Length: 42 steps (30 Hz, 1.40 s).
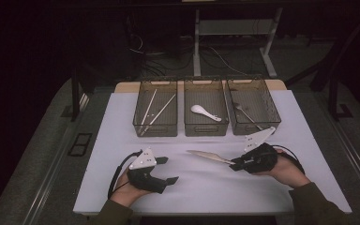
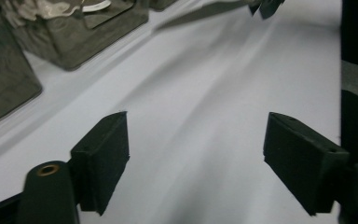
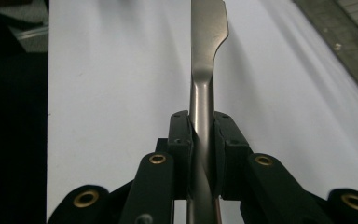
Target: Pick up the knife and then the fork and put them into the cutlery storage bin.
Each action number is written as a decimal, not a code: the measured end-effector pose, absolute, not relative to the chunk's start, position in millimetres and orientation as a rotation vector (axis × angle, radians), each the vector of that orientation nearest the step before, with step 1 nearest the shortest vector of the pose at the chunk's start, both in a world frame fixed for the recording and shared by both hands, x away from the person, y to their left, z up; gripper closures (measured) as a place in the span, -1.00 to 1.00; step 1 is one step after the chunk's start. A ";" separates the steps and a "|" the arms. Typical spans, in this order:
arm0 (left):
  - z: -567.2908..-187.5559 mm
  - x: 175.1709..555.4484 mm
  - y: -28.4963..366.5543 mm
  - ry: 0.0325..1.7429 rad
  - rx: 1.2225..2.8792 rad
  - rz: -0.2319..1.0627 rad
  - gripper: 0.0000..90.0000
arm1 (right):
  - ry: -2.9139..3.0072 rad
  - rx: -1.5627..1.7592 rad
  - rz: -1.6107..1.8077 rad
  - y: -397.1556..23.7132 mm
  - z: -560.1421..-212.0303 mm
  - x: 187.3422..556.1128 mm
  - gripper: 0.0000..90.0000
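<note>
A metal table knife is clamped by its handle in my right gripper, blade pointing left just above the white table cover. In the right gripper view the pads of that gripper press on both sides of the knife, whose blade reaches out over the cover. At the front left, my left gripper lies on its side, open and empty. Between its spread jaws there is just bare cover. The knife's blurred blade shows at the top of the left gripper view.
Three dark mesh bins stand in a row at the back. The left bin holds chopsticks, the middle bin a white spoon, the right bin a metal utensil. The table drops off at the front edge.
</note>
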<state>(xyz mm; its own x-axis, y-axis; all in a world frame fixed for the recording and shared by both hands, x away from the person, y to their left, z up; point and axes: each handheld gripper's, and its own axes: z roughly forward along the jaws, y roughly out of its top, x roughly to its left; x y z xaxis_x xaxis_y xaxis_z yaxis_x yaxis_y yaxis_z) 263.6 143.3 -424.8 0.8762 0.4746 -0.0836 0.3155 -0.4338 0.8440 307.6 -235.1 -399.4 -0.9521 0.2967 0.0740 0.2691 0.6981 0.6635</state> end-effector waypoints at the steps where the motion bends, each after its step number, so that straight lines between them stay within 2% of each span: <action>1: -426.8 264.9 143.9 0.583 2.054 0.206 -0.58 | 2.855 0.523 1.125 -236.8 -398.7 307.6 0.75; 24: -435.3 273.1 149.7 0.691 2.049 0.224 -1.00 | 2.591 0.911 1.182 -281.4 -381.0 329.1 0.75; 42: -438.1 271.2 143.1 0.664 2.089 0.197 -1.00 | 2.399 1.111 1.187 -310.6 -355.7 360.5 0.75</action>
